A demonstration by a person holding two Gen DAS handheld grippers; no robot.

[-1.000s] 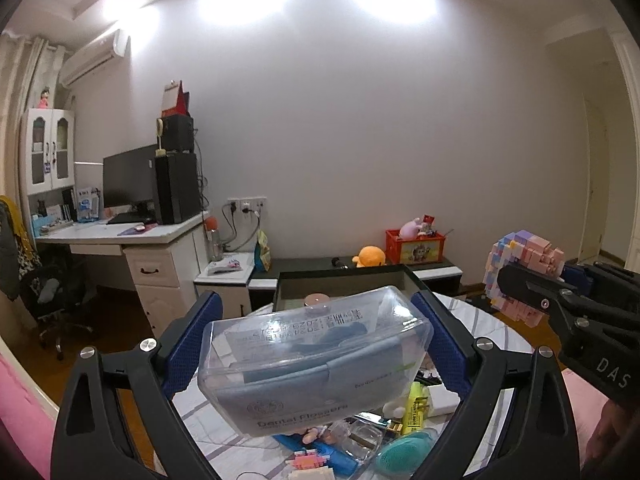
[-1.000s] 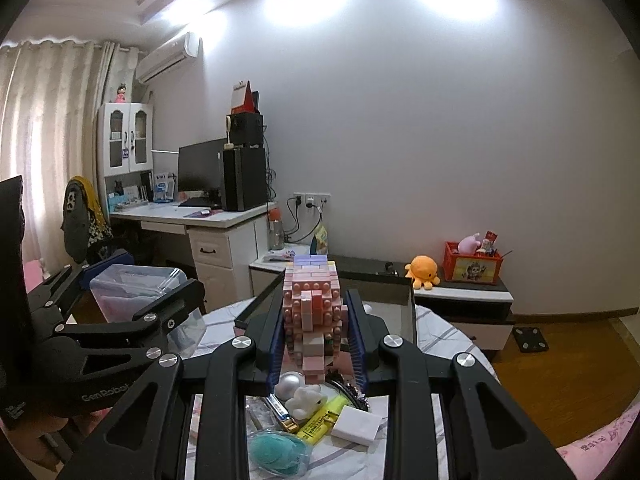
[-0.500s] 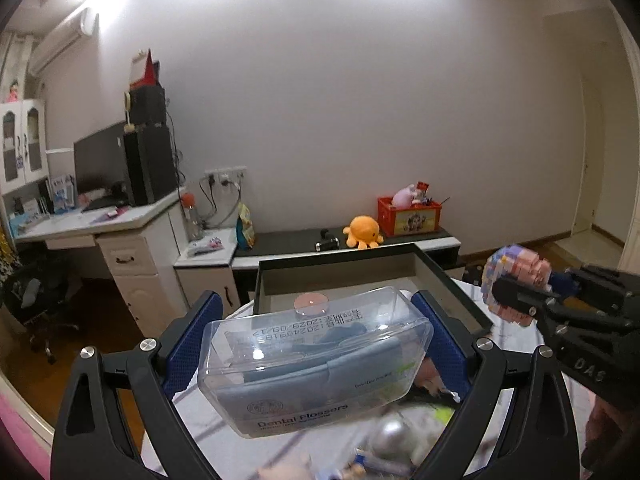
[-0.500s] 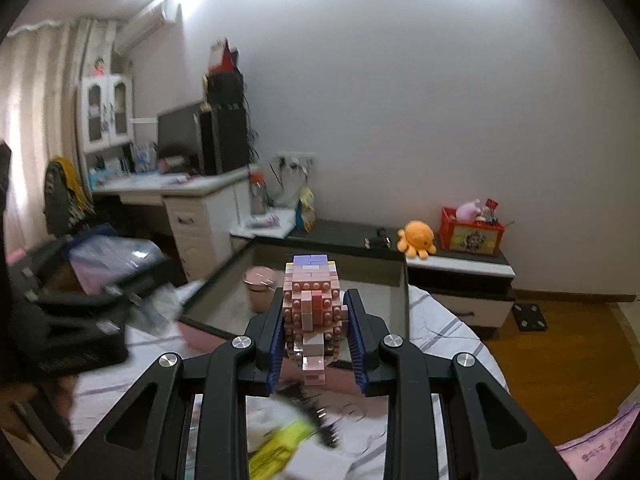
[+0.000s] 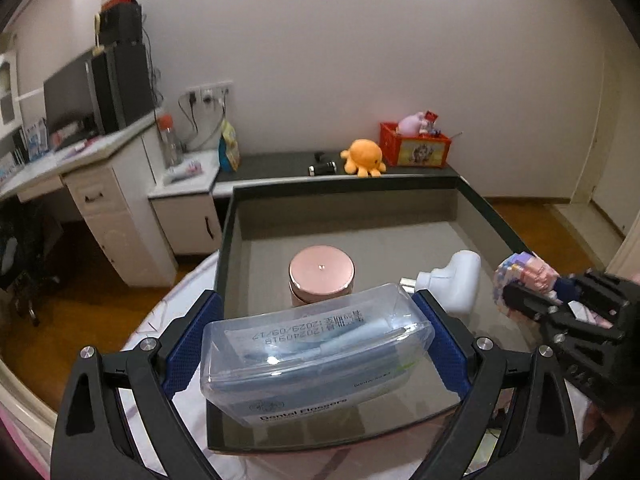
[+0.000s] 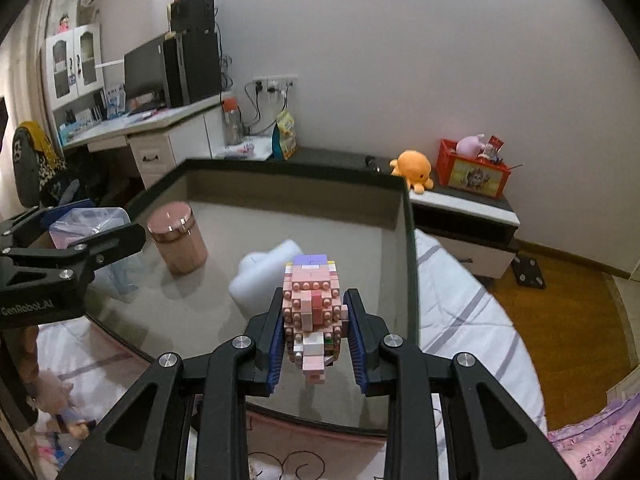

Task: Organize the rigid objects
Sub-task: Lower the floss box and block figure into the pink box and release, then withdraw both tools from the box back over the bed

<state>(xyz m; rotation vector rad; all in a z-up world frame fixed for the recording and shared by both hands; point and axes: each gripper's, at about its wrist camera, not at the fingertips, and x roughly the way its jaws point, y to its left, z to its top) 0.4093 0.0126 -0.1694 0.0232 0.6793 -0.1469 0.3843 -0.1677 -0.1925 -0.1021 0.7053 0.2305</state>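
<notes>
While a pink jar and apparently a white plug occupy the box, left claw clamps the floss case and right claw clamps the brick figure, both unplaced.

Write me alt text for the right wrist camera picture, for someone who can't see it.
The right gripper holds a pink toy-brick figure in its jaws above a dark-rimmed grey storage box, which contains a pink round lidded jar and a blurred white plastic object. At left, the left gripper carries a clear plastic case.
</notes>
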